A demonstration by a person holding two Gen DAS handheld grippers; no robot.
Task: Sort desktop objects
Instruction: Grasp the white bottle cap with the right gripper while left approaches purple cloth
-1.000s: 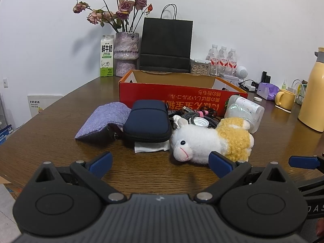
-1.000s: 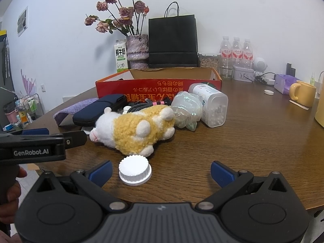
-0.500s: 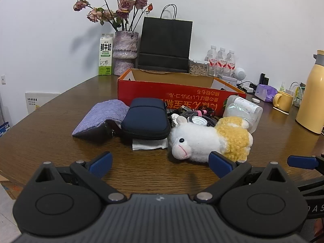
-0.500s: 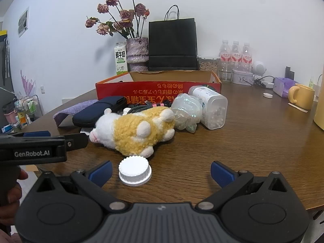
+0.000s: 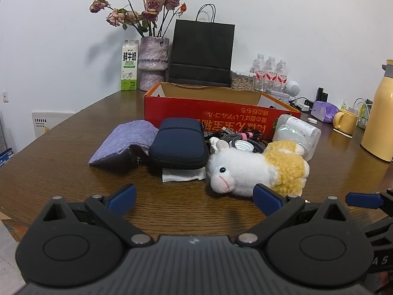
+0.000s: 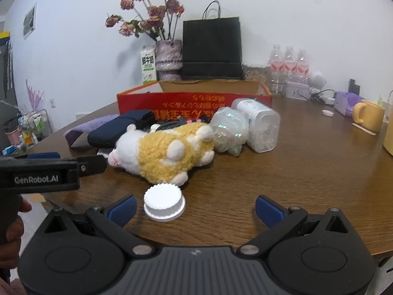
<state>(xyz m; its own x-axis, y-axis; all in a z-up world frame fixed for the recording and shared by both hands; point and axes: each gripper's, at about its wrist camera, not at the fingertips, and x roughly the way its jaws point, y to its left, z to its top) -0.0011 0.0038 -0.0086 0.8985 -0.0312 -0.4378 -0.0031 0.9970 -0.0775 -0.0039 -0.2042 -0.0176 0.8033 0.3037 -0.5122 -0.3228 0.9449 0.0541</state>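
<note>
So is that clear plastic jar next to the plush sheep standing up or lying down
Lying down. The clear jar rests on its side on the table, behind the plush sheep.

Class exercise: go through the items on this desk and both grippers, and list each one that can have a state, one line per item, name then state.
left gripper: open, empty
right gripper: open, empty
plush sheep: lying on its side
red cardboard box: open on top
navy zip case: zipped shut, lying flat
white lid: loose on the table, off any jar
clear plastic jar: lying on its side
milk carton: upright
black paper bag: upright
</note>
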